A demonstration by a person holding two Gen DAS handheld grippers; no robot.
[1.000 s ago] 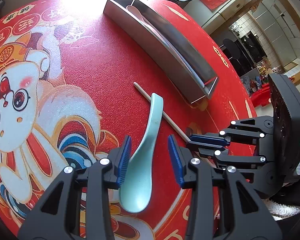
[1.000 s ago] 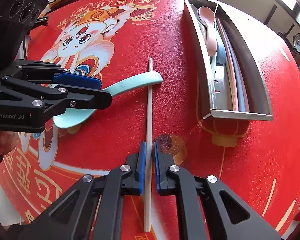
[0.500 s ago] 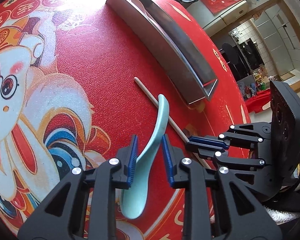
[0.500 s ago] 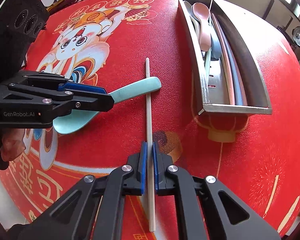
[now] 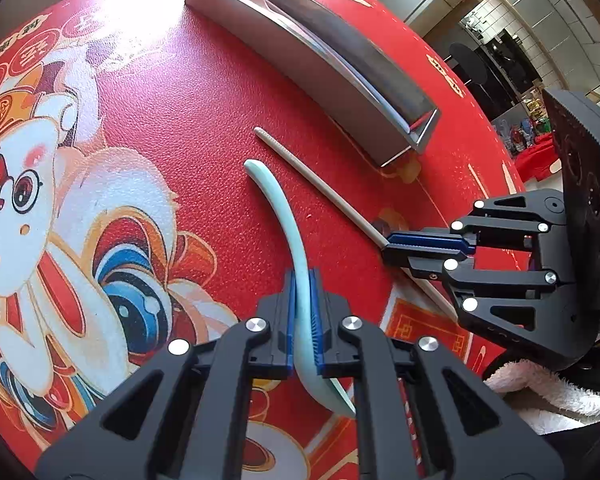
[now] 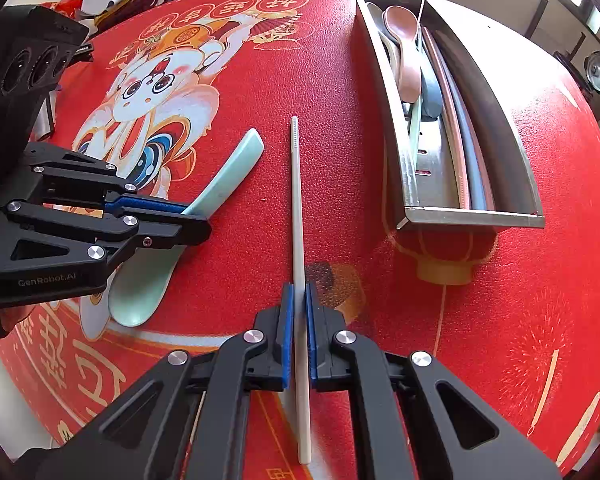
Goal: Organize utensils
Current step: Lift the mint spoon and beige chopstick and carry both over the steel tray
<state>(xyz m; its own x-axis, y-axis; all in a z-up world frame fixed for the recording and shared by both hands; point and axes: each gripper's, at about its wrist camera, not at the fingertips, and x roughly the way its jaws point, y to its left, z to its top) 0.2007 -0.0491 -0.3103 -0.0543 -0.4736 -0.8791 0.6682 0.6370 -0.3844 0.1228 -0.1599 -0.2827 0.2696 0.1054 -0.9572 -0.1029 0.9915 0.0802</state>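
On the red tablecloth (image 6: pixel 260 80) with its cartoon rabbit print, the left gripper (image 5: pixel 303 280) has just been closing, and its blue pads now clamp the mint green spoon (image 5: pixel 284 216) by the sides of its handle near the bowl. Seen from the left wrist, the handle curves out from the fingertips toward 11 o'clock, while the bowl sticks out behind the pads toward 5 o'clock. From the right wrist, this spoon (image 6: pixel 228 180) lies at about 10 o'clock of the right gripper (image 6: pixel 299 292).

The right gripper is pressed together on the white chopstick (image 6: pixel 296 184), which runs straight out toward 12 o'clock and also trails back between the fingers toward 6 o'clock.

Further right, at about 1 o'clock, stands the long steel utensil tray (image 6: pixel 472 216). A pink spoon (image 6: pixel 404 44) and other long pieces lie inside it.
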